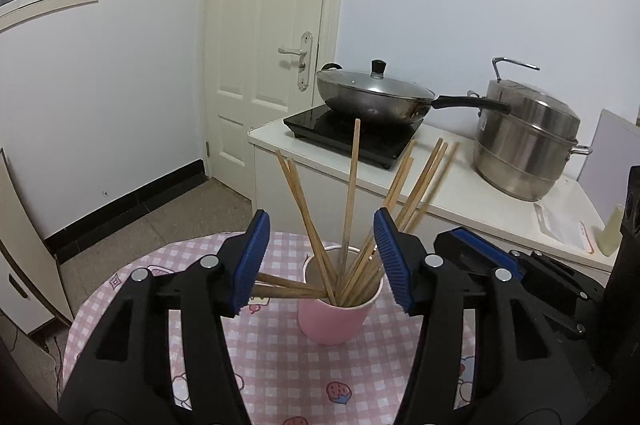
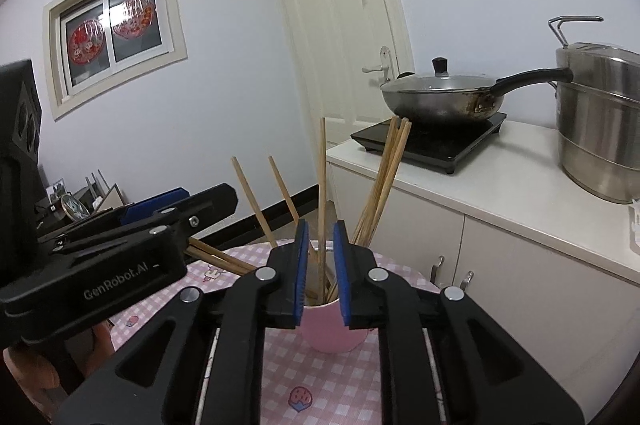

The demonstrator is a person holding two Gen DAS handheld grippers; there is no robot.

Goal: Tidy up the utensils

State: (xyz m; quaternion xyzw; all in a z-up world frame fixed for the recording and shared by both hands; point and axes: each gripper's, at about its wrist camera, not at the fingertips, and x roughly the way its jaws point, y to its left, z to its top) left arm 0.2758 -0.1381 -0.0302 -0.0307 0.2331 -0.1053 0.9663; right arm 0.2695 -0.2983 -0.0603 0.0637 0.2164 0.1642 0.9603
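Observation:
A pink cup stands on the round table with the pink checked cloth and holds several wooden chopsticks that fan upward. Two more chopsticks lie on the cloth left of the cup. My left gripper is open, its blue pads either side of the cup, just in front of it. In the right wrist view the cup and its chopsticks sit behind my right gripper, whose jaws are narrowly apart with nothing between them. The left gripper's body shows at left.
A white counter stands behind the table with an induction hob, a lidded wok and a steel steamer pot. A white door is at the back. The right gripper's body lies close at right.

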